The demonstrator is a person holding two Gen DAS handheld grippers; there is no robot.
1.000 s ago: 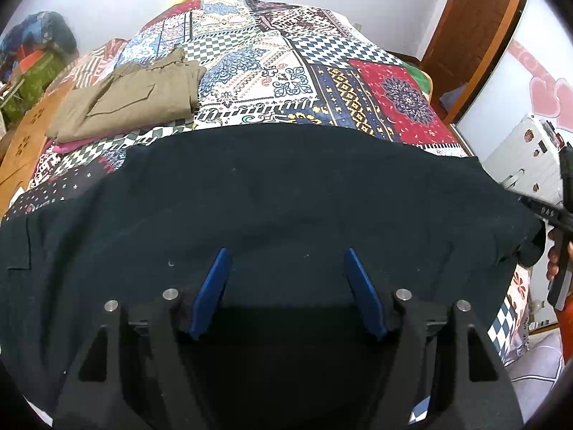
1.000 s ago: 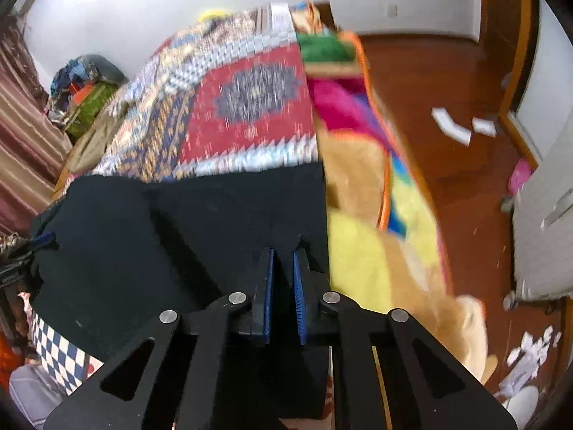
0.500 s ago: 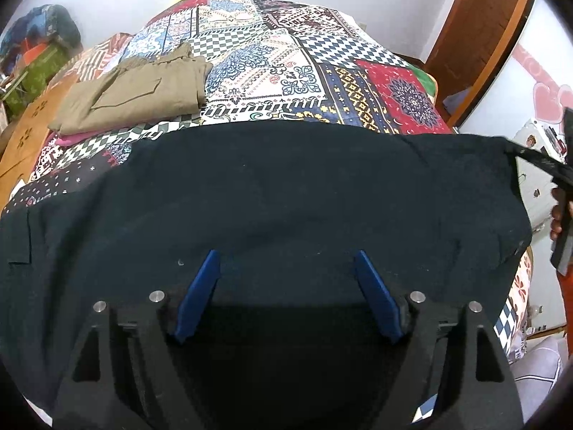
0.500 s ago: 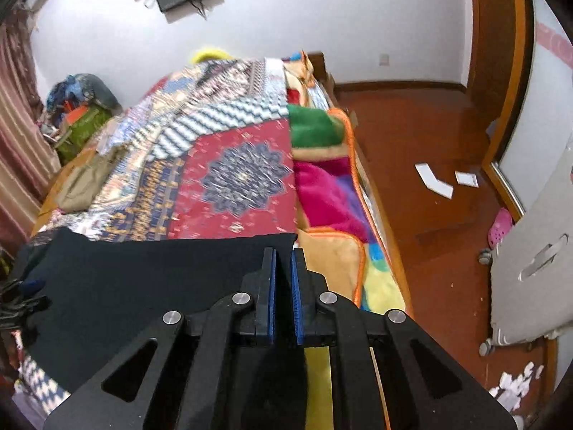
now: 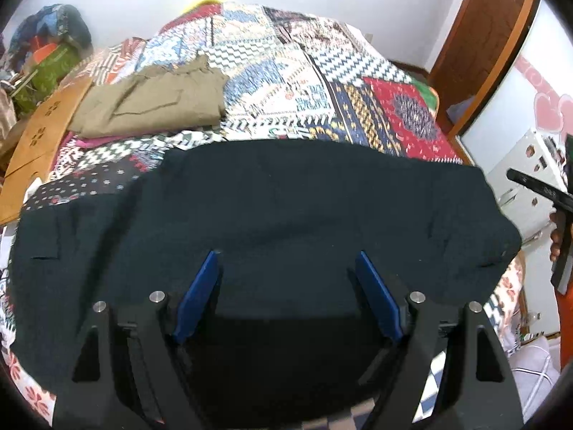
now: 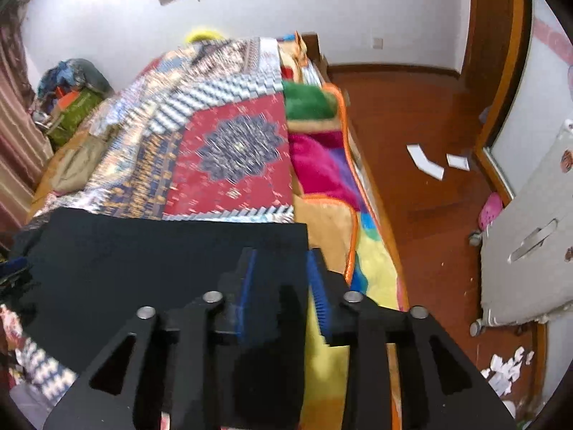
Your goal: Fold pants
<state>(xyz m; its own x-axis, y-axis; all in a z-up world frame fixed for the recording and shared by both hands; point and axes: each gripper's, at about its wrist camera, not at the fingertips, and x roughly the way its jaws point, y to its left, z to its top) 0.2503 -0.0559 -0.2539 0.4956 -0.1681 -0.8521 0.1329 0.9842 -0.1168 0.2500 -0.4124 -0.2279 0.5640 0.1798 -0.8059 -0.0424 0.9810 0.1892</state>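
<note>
Covering most of what lies ahead of both tongs, the patchwork bedspread (image 5: 286,82) w/ its red, blue and zigzag panels runs away toward a white wall. Dark pants (image 5: 272,222) come next in size: spread flat across the near end of the bed, directly under and in front of the left tongs (image 5: 286,288), reaching past them on both sides. Seen from the right wrist, the same pants (image 6: 143,251) stretch off to the left of the right tongs (image 6: 281,283), their straight far edge just ahead of the tips and their right edge running down btwn the two blue pads.

Beyond the left tongs and to their left, a folded khaki garment (image 5: 154,104) sits on the bedspread, apart from the pants. To the right of the right tongs, a multicolour fleece blanket (image 6: 329,193) hangs off the bed's side, w/ red-brown wooden floor (image 6: 412,136) further right and scraps of white paper (image 6: 426,161) on it.

Left tongs: spread wide, blue pads well apart, hovering over the cloth, nothing pinched. Right tongs: jaws have just been opening; a clear gap shows btwn the pads, w/ the pants' edge lying in that gap but not pressed. Frame is blurred, so contact w/ either pad can't be told.
</note>
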